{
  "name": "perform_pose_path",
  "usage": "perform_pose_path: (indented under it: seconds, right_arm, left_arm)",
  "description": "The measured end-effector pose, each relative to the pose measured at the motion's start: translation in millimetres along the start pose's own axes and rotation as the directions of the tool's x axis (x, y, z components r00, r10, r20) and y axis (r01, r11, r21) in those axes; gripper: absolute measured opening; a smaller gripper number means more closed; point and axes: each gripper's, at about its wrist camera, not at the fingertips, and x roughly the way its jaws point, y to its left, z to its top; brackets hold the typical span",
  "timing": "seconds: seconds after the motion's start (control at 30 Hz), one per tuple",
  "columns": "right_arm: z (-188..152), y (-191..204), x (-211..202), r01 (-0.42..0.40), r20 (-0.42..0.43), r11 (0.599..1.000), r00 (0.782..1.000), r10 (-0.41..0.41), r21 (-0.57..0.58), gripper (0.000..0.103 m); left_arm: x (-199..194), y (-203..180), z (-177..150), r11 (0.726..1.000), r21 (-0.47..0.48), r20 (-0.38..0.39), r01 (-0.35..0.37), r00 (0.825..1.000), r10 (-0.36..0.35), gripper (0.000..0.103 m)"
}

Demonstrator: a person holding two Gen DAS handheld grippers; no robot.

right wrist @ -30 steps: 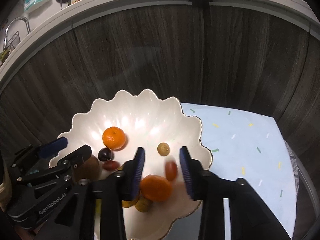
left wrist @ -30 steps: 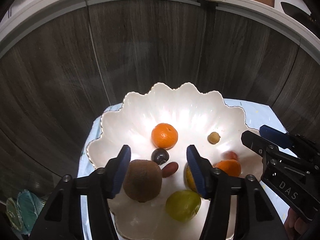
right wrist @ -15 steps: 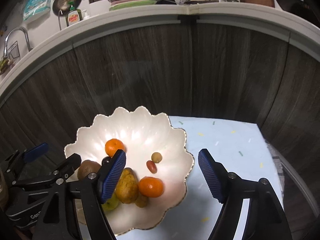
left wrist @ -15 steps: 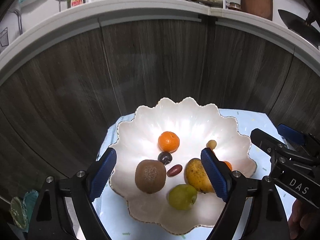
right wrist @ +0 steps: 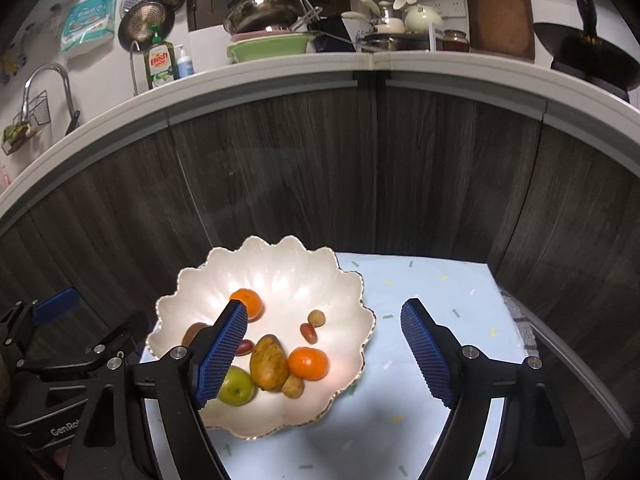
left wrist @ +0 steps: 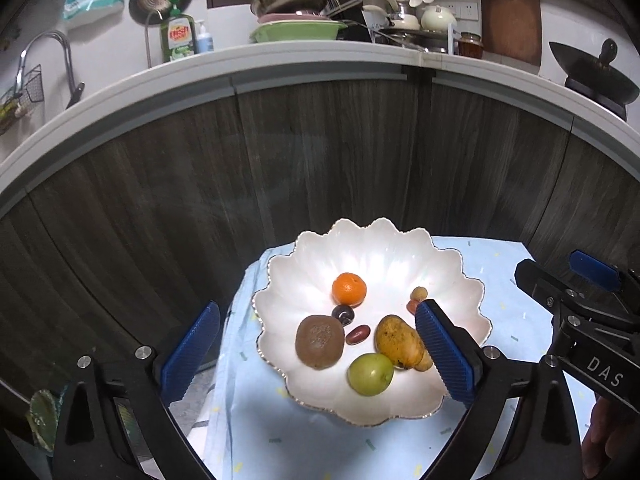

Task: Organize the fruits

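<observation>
While both sets of jaws are opening with nothing gripped, the left gripper point(left wrist: 318, 354) and right gripper point(right wrist: 324, 354) hover above the fruits point(left wrist: 320, 342), which lie in the scalloped bowl point(left wrist: 460, 292) at the worktop's point(right wrist: 440, 292) left edge.

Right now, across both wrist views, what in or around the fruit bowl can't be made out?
- Second orange: hidden in the left wrist view behind the left gripper's right finger.
- Kiwi: mostly hidden in the right wrist view by the right gripper's left finger.
- Small brown fruit beside the mango: too small to identify.
- Bowl's near rim: partly covered by fingers in both views.
</observation>
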Motion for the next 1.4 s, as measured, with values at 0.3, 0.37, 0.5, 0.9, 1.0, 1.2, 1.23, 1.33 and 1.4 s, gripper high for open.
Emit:
perform_pose_path:
  seconds: [0.3,0.37,0.5,0.9,1.0,1.2,1.23,1.33,1.4]
  right_arm:
    - [-10.9,6.5,-27.4,-0.008,0.017,1.000,1.000,0.008,-0.005,0.080]
    - [-15.1,7.3,-32.9,-0.007,0.019,1.000,1.000,0.007,-0.008,0.080]
    - [-23.4,7.2,-41.0,-0.005,0.018,1.000,1.000,0.005,-0.007,0.080]
    - [-53.0,9.0,-67.7,0.009,0.020,1.000,1.000,-0.009,0.004,0.080]
    - [-62.7,9.3,-75.4,0.022,0.025,1.000,0.999,-0.022,-0.001,0.080]
    - [-87.4,10.3,-96.7,0.061,0.032,0.998,0.998,-0.061,-0.001,0.082]
    - [-90.9,10.8,-100.0,0.061,0.032,0.998,0.998,-0.061,0.003,0.083]
    - [-104.9,11.1,-111.6,0.076,0.042,0.997,0.996,-0.076,0.011,0.090]
    - [-112.0,9.4,-115.7,0.072,0.035,0.997,0.997,-0.072,0.024,0.090]
  left_arm:
    - [-30.6,2.7,-13.6,1.000,-0.003,0.023,-0.002,1.000,0.002,0.102]
    - [-36.2,2.3,-18.6,1.000,0.001,0.025,-0.003,1.000,0.003,0.102]
    - [-44.9,2.5,-30.1,1.000,0.004,0.027,-0.003,1.000,0.003,0.102]
    - [-70.9,5.0,-61.8,1.000,0.008,0.026,-0.006,1.000,0.006,0.102]
    - [-77.7,6.3,-71.7,1.000,0.010,0.025,-0.007,1.000,0.007,0.102]
    - [-93.4,9.2,-97.1,1.000,0.022,0.012,-0.010,1.000,0.010,0.102]
    - [-96.2,9.1,-100.9,1.000,0.026,0.008,-0.009,1.000,0.009,0.102]
    - [-103.3,8.3,-109.8,0.999,0.036,0.002,-0.014,1.000,0.014,0.102]
    - [-109.5,7.4,-114.8,0.999,0.041,0.005,-0.018,1.000,0.018,0.102]
